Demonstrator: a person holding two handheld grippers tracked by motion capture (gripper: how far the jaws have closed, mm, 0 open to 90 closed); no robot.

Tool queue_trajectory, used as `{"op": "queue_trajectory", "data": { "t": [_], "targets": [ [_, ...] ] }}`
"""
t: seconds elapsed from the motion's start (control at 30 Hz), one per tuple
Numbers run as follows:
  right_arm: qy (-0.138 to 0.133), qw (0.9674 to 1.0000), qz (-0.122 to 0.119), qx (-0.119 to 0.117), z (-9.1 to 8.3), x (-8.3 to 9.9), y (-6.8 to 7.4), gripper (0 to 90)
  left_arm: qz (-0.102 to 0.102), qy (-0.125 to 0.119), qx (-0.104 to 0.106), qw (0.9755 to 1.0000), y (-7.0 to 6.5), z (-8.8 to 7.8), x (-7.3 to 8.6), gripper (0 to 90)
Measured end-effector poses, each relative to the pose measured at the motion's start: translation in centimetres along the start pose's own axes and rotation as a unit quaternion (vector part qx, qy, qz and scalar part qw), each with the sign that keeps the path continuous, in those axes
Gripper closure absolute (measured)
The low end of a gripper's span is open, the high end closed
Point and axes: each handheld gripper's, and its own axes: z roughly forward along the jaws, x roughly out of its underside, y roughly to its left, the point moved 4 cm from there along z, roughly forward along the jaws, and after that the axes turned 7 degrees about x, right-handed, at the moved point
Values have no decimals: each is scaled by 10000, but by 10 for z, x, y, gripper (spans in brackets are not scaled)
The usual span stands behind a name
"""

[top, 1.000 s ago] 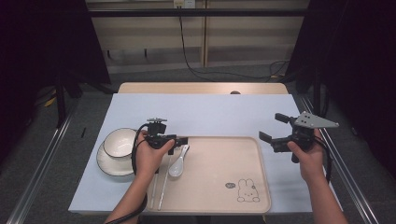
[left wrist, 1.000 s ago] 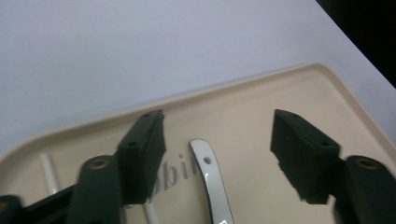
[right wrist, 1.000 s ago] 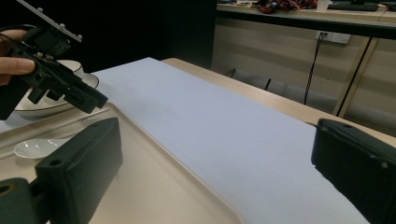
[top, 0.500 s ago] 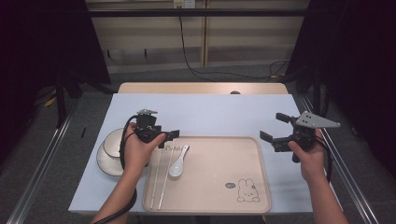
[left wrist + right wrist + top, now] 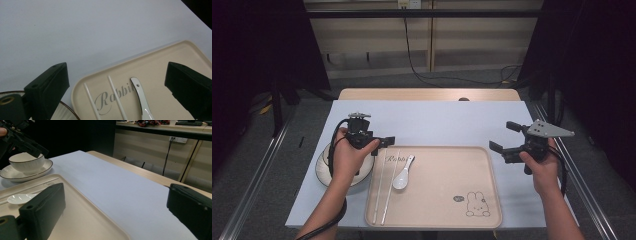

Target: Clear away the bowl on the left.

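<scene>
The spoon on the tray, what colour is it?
White, the spoon has a thin dark edge along its handle; the left gripper view shows it best.

The table [image 5: 447,120] has a pale blue-white top, with a strip of bare wood along its far edge. A beige tray [image 5: 447,192] lies flat on the near middle of it, rounded at the corners, its near rim close to the table's near edge. Just left of the tray sits a white plate [image 5: 323,172] with a dark rim, almost touching the tray's left side. The far half of the top is bare.
</scene>
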Motion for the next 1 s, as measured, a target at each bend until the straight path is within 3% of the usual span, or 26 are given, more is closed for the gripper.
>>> {"op": "queue_trajectory", "data": {
  "t": [0.1, 0.23, 0.37, 1.0],
  "targets": [
    [8, 10000, -2, 13, 1, 0, 0, 18, 33, -14, -3, 10000, 2, -4, -2, 34],
    [47, 10000, -13, -70, 1, 1, 0, 17, -25, -77, -41, 10000, 6, -9, -4, 30],
    [13, 10000, -7, -5, 2, 1, 1, 17, -117, -95, -15, 9999, 10, -16, -6, 26],
    [21, 10000, 12, -50, 3, 1, 2, 17, -119, -19, -313, 9994, 33, -49, -4, 43]
  ]
}}
